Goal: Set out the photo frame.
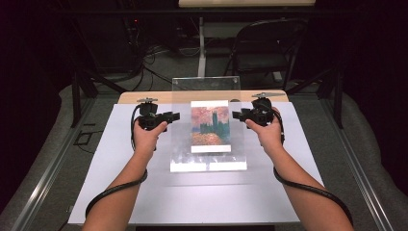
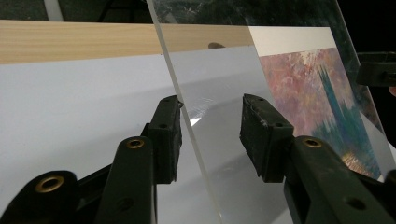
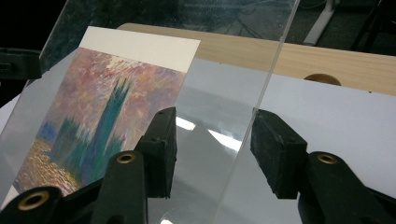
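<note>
Overhead light falls bright on the white bench (image 1: 144, 192), while the room behind sinks into near black. Glare streaks the clear acrylic sheet (image 3: 210, 133) in both gripper views. Close-up fingers (image 2: 163, 135) look soft; the high view is grainy

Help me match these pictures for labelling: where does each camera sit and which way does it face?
High view: above the person's side, facing forward and down on the table; both forearms, left gripper and right gripper.
Left gripper view: rides that gripper, jaws astride the clear sheet's edge.
Right gripper view: likewise, opposite edge.
All share the painted card.
</note>
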Tool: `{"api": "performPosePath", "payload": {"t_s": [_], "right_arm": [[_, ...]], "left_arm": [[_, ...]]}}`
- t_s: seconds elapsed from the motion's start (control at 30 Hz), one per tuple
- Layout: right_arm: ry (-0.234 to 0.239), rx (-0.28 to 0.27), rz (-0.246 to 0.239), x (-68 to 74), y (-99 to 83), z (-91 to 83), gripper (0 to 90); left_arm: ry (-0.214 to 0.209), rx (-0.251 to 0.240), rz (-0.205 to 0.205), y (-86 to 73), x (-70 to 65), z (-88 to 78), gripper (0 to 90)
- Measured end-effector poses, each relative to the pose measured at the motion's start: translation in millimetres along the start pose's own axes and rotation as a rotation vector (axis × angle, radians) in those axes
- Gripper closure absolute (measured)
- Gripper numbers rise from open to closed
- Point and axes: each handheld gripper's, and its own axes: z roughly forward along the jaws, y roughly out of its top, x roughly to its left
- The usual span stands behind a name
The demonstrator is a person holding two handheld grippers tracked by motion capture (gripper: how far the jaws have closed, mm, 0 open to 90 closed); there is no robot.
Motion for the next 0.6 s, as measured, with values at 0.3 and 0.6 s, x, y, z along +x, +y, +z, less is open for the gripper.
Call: {"api": "performPosePath", "payload": {"t_s": [0.3, 0.6], "right_arm": [[0.0, -0.036, -0.039, 12.9, -1.2, -24.0, 57.1], [0.018, -0.093, -0.079, 30.0, -10.5, -57.6, 65.4]], "left_arm": [[-0.005, -0.019, 0.061, -2.7, -15.0, -23.5, 63.8], [-0.03, -0.056, 0.105, -14.2, -33.3, -56.0, 70.8]]}}
